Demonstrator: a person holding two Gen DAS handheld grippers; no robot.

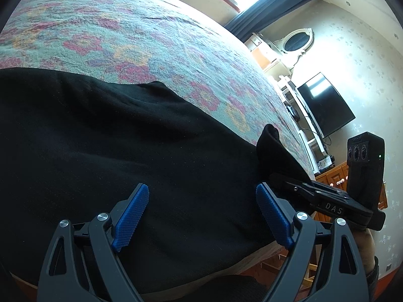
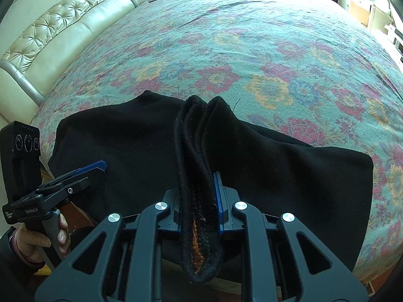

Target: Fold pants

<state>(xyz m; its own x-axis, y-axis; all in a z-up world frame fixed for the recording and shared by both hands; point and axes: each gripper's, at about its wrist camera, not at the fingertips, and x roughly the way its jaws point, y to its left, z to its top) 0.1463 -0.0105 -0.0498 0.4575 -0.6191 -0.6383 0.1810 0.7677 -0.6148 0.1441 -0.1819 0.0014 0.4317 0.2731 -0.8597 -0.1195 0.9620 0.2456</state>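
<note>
Black pants (image 1: 113,146) lie spread on the near edge of a floral bedspread (image 1: 141,37). My left gripper (image 1: 201,216) is open just above the fabric, its blue pads (image 1: 131,216) wide apart and holding nothing. My right gripper (image 2: 199,188) is shut on a bunched hem of the pants (image 2: 199,151) and lifts that bunch off the bed. The rest of the pants (image 2: 289,176) drapes down to both sides. The right gripper also shows in the left wrist view (image 1: 327,201), at the right, with a black fold rising from it. The left gripper shows at the left of the right wrist view (image 2: 93,166).
A cream tufted headboard (image 2: 63,25) runs along the bed's far left. A wall television (image 1: 325,105), a white shelf unit (image 1: 302,125) and an oval mirror (image 1: 298,41) stand beyond the bed's right side. Wide bare bedspread (image 2: 252,50) stretches beyond the pants.
</note>
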